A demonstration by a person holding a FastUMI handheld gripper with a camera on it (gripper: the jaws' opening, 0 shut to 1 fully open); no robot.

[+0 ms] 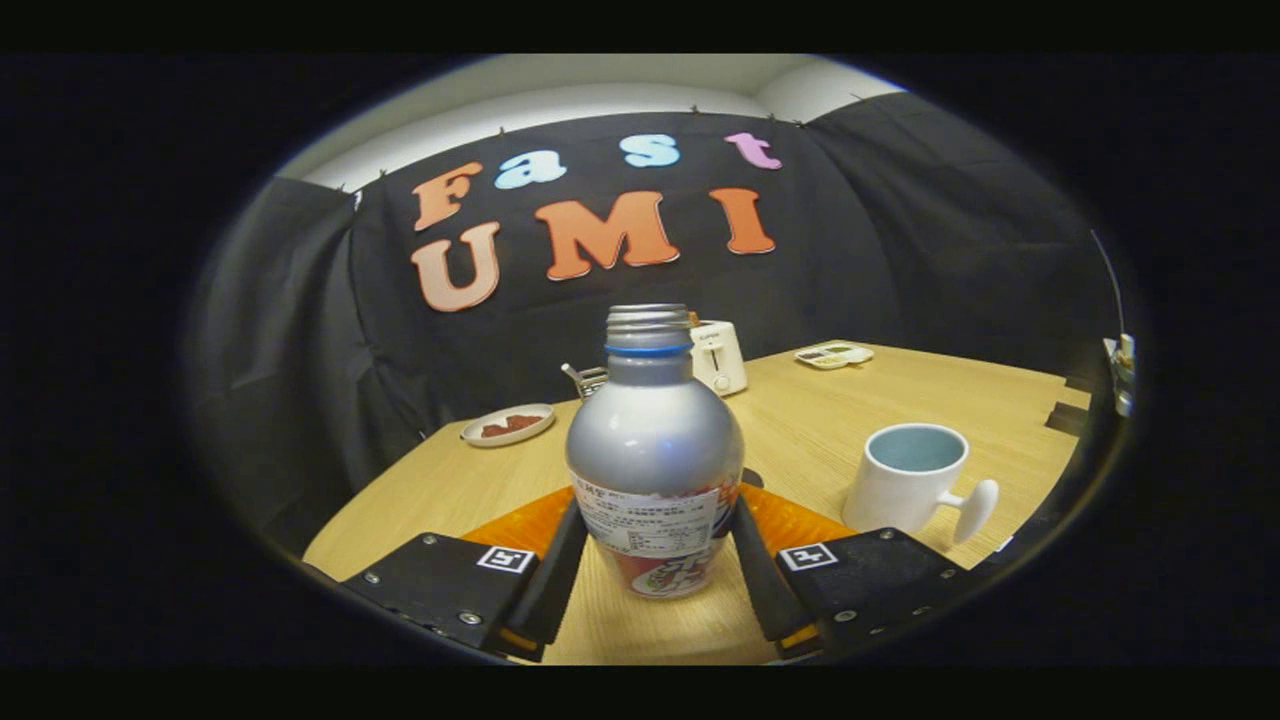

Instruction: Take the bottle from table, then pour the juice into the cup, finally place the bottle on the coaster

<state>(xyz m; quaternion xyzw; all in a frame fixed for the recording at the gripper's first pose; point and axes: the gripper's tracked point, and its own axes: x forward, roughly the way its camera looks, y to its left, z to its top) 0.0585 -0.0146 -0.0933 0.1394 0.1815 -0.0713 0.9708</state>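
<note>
Your bottle [655, 450] stands upright between the fingers, its long axis vertical and its open threaded neck pointing straight up, no cap on it. The metal body hides whatever is inside, so you cannot tell how full it is. Its base appears to rest on the table [930, 390], though the bottom edge is too close to the fingers to be sure.

Your gripper [655, 560] points level across the table toward the far wall, with one finger on each side of the bottle's lower, labelled part. The jaws are narrowed to about the bottle's width and both fingers lie against its sides, so it looks gripped.

The cup [912, 478] sits to the right of the bottle, just beyond the right finger, upright with its handle pointing right and toward you. The part of its pale blue inside you can see looks empty.

An orange coaster [800, 520] lies flat behind the bottle, showing on both sides of it.

Farther off, a plate [507, 425] at the far left holds some dark reddish pieces. A toaster [720, 357] stands behind the bottle's neck, with a wire rack [585, 378] just left of it. A small tray [834, 354] lies at the far right.
</note>
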